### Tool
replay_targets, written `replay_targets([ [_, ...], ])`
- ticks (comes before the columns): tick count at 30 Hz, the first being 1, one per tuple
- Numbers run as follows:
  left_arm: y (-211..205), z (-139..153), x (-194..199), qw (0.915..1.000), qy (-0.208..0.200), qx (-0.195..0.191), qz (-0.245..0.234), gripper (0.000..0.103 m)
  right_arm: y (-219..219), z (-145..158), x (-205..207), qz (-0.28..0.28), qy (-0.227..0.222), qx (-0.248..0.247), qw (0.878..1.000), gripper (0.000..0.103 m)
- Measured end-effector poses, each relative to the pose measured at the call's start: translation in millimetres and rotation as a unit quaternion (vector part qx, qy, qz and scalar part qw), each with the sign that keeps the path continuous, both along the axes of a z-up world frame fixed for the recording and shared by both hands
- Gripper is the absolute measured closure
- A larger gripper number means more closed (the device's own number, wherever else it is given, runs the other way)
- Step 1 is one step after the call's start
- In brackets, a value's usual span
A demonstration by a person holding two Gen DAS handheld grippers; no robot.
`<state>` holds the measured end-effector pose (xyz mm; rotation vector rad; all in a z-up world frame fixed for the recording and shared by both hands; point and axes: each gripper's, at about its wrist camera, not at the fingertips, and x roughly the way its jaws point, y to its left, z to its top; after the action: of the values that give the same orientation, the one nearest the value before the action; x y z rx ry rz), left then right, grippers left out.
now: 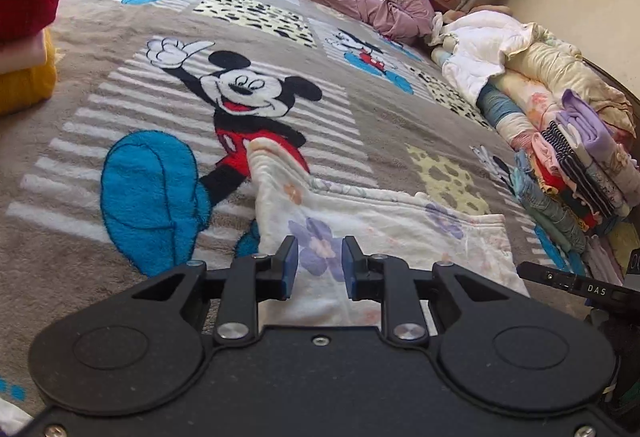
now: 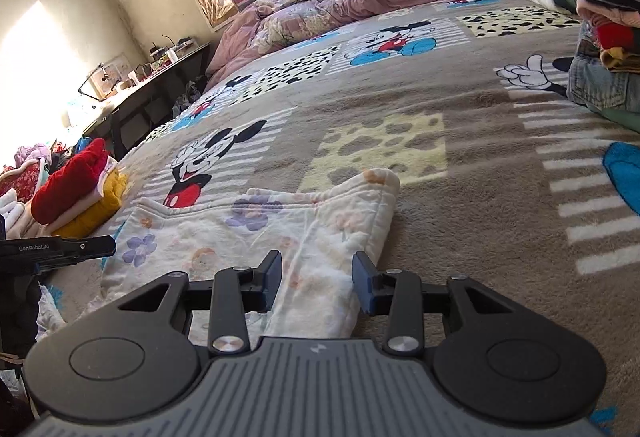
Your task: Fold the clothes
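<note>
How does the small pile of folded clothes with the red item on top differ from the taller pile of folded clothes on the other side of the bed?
The small pile holds only a few pieces: red on top, pale pink, then yellow. The taller pile holds many more, among them lilac, black-striped and denim pieces. The small pile stands alone on the blanket; the taller one stands beside rolled quilts. Both are folded clothes stacked on the same cartoon-mouse blanket.
</note>
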<state>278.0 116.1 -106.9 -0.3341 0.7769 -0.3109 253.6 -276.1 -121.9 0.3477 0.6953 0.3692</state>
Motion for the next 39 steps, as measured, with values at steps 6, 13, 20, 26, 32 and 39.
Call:
replay_targets([
  [6,18.3,-24.8,18.3,0.9974,0.053,-0.043,0.024,0.089,-7.6,-19.1,17.3,0.004,0.033,0.004,0.999,0.065],
  [13,19.3,-30.1,20.1,0.9963,0.062,-0.044,0.042,0.098,-7.1,-23.7,25.2,0.012,0.038,-0.001,0.999,0.065],
  [20,25.7,-1.2,7.5,0.9977,0.022,-0.053,0.036,0.099,-9.5,-3.0,17.5,0.007,0.023,-0.005,1.000,0.064],
  [26,18.0,21.8,23.3,0.9986,-0.029,-0.017,0.041,0.099,-9.3,15.7,31.9,0.005,-0.012,-0.008,1.000,0.064],
  [32,9.2,10.5,46.4,0.9992,-0.026,0.015,0.027,0.099,-6.5,5.4,49.9,0.012,-0.010,-0.023,1.000,0.065],
  [39,14.6,-18.5,67.0,0.9991,0.025,0.006,0.033,0.099,-5.8,-7.5,73.8,0.025,0.005,-0.026,0.999,0.066],
])
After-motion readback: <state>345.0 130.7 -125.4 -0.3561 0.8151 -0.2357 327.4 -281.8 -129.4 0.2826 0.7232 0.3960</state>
